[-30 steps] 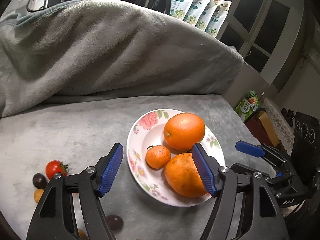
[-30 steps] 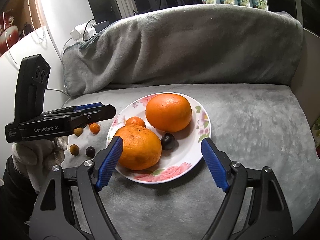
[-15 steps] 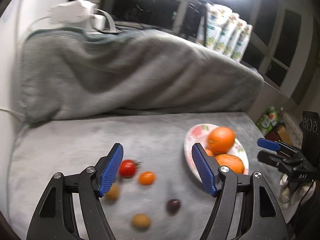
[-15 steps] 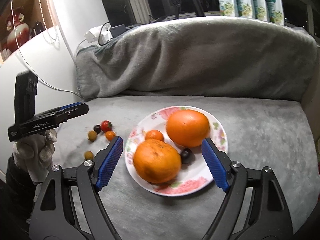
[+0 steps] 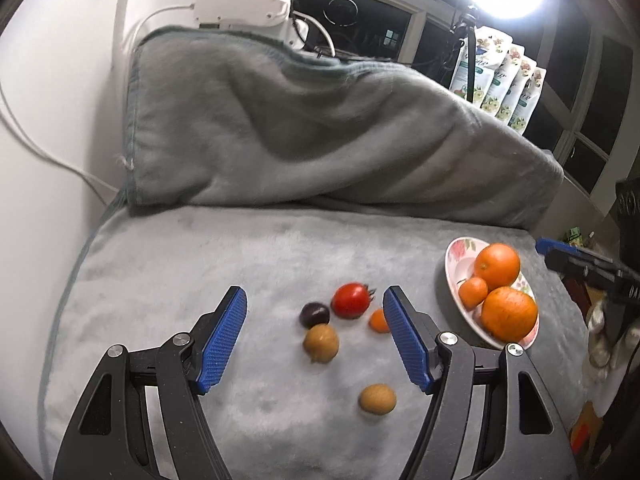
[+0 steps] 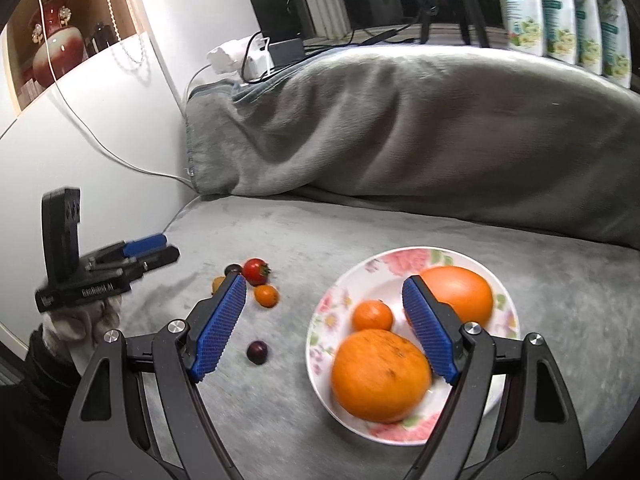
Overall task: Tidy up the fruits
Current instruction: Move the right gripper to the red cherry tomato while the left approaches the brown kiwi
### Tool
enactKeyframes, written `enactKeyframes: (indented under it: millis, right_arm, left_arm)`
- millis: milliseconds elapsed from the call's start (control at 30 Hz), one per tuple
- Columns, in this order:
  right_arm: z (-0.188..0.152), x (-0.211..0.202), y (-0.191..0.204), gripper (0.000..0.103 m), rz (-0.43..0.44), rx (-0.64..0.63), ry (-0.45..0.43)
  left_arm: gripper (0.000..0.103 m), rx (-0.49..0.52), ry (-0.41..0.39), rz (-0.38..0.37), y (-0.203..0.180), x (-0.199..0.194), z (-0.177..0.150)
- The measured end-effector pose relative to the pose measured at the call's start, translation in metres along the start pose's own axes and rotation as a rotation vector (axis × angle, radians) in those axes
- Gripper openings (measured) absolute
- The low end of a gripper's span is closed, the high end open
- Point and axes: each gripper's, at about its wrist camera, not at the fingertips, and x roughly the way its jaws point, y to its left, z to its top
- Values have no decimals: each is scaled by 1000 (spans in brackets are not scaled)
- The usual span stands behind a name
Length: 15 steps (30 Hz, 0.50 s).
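1. Left wrist view. The left gripper (image 5: 314,322) has its jaws apart and just beginning to close, with nothing pressed between the blue pads; it hangs over a cluster of small fruit on the grey blanket (image 5: 200,264).
   - The red tomato (image 5: 352,300), dark purple fruit (image 5: 315,314) and brown fruit (image 5: 321,343) touch or nearly touch. A small orange tomato (image 5: 377,320) is half hidden behind the right pad. A second brown fruit (image 5: 377,399) lies apart, nearer the camera.
   - Judgement: single out one fruit, centre it between the pads, and close gently; these round, smooth pieces will likely roll on the soft fabric.
2. Right wrist view. The right gripper (image 6: 326,326) is wide open and empty, poised above the near-left edge of the floral plate (image 6: 504,312).
   - The plate holds two large oranges (image 6: 380,374) (image 6: 460,294) and a small mandarin (image 6: 372,315).
   - A lone dark fruit (image 6: 257,352) sits on the blanket between the pads, just left of the plate.
   - Judgement: the small fruits remain to be gathered, and the plate has little bare room.
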Motion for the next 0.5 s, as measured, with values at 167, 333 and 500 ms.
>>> enactKeyframes:
  millis: [167, 333, 500]
  right_arm:
    - [11, 23, 8, 83, 31, 5, 47]
    - [20, 45, 15, 74, 72, 26, 95]
    - [25, 68, 30, 72, 96, 16, 145]
  left_arm:
    - [59, -12, 31, -20, 4, 7, -14]
    - [53, -11, 63, -36, 5, 16, -24]
    - [44, 10, 95, -44, 3, 26, -27]
